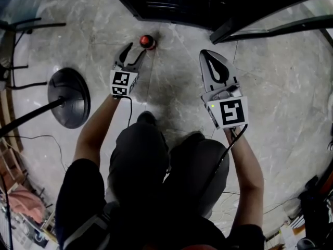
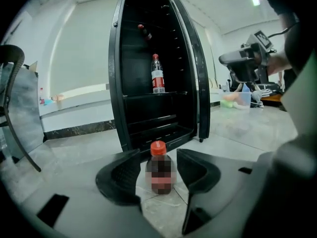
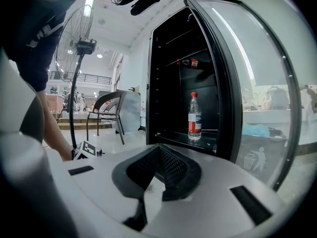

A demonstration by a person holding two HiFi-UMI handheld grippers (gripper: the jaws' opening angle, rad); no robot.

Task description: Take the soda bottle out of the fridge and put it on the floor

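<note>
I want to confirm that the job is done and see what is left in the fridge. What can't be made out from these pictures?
- Soda bottle label: in the left gripper view a mosaic patch covers it; in the head view only the cap shows.
- Upper-shelf bottle: too small and dark in both gripper views to tell its kind.
- Water bottle label print: too small to read.
- Fridge interior: dark and cut off by the head view's top edge.

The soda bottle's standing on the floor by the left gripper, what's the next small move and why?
Probably draw the left gripper straight back, clear of the soda bottle. It stands upright on the floor before the open fridge, and the jaws are apart, touching neither side, so it looks released; a straight retreat should avoid tipping it.
</note>
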